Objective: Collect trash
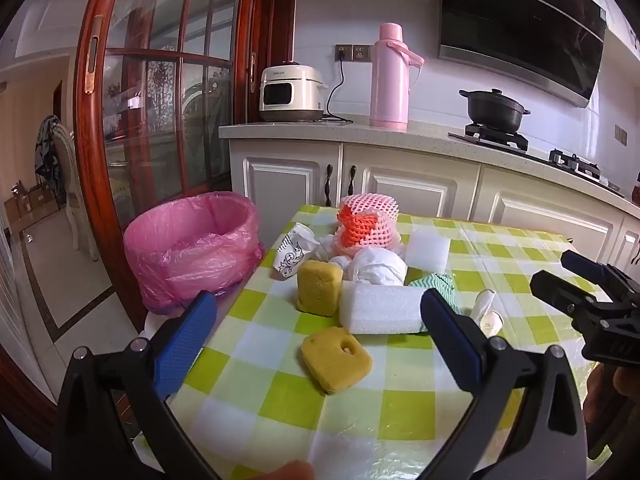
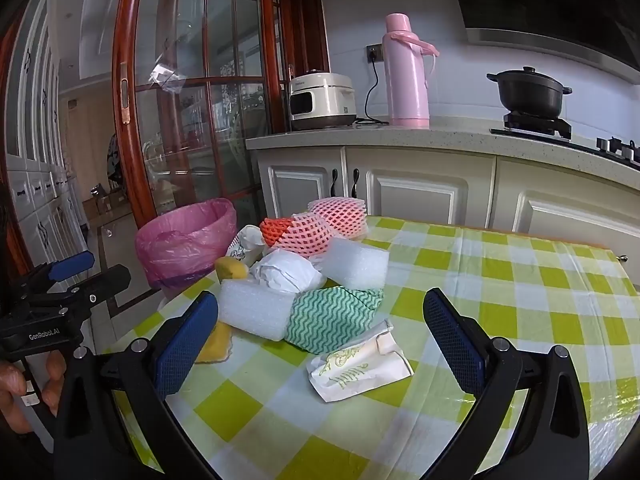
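My trash sits heaped near the counter's far left corner: pink foam netting [image 1: 368, 220], crumpled white paper [image 1: 376, 266], two white foam blocks [image 1: 382, 308], two yellow sponges [image 1: 336, 354], a green-striped cloth [image 2: 332, 314], crushed paper cups [image 2: 358, 368]; the pink-lined bin [image 1: 192, 244] stands off the left edge.

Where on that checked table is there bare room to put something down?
The tablecloth lies bare right of the green wavy cloth, out to the far edge. The side nearest the pink-lined bin is crowded: sponges, foam blocks, fruit netting.
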The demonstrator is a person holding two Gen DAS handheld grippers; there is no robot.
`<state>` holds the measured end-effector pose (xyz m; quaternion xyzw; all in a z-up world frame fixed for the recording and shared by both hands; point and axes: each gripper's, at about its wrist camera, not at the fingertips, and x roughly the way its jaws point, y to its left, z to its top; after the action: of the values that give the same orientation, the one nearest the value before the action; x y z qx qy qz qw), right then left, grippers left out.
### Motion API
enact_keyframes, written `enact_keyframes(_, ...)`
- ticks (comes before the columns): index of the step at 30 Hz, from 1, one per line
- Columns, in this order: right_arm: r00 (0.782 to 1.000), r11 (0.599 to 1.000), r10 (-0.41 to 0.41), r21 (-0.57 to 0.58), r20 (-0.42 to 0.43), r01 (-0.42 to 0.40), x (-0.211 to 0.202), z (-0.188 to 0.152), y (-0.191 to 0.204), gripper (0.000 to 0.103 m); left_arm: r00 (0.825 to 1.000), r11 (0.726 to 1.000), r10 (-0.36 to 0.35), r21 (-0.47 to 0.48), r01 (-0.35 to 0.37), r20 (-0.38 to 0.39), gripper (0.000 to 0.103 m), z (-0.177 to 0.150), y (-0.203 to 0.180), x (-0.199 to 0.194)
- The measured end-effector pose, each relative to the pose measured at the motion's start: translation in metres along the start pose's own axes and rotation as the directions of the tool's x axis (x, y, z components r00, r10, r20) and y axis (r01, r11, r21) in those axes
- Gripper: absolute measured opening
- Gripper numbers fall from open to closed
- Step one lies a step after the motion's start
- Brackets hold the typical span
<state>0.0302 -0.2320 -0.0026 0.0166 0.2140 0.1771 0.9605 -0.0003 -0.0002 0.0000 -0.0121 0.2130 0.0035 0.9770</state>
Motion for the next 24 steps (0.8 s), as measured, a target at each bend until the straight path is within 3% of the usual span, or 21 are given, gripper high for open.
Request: enact_keyframes(24, 1.000, 1.000, -0.001, 0.008, -0.006, 0.001, 0.0012, 0.0008, -0.0021, 0.096, 1.000, 1.000, 0.000, -0.005, 0.000, -0.005, 0.099, 0.0000, -0.0003, -0.0008)
